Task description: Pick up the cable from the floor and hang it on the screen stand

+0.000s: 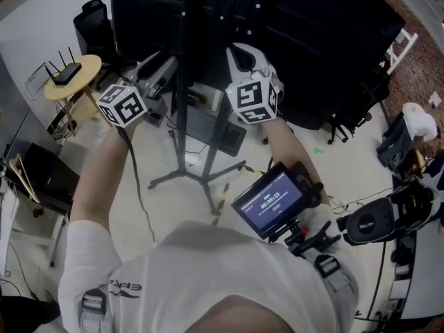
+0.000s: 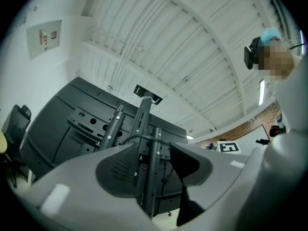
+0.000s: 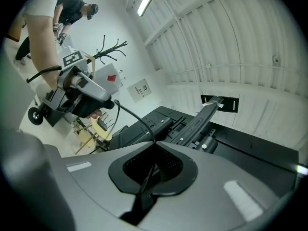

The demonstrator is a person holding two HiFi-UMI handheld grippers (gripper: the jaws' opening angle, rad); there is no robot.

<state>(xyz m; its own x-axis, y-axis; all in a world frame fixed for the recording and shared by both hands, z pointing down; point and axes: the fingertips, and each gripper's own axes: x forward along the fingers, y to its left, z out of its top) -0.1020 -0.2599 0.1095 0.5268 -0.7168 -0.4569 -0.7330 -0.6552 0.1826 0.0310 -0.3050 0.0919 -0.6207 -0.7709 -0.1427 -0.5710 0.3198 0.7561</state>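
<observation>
One thin black cable (image 3: 136, 117) curves away from the right hand-held gripper (image 3: 154, 143).

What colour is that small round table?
The round table is yellow; the head view shows it best.

white short-sleeved t-shirt (image 1: 208, 269) with dark lettering on one sleeve, grey strap buckles (image 1: 92, 304) at the shoulders. left gripper (image 2: 151, 150) and right gripper (image 3: 154, 153): smooth grey shells, dark ribbed pads (image 2: 120, 170), white cubes (image 1: 123, 104) bearing black square markers.
</observation>
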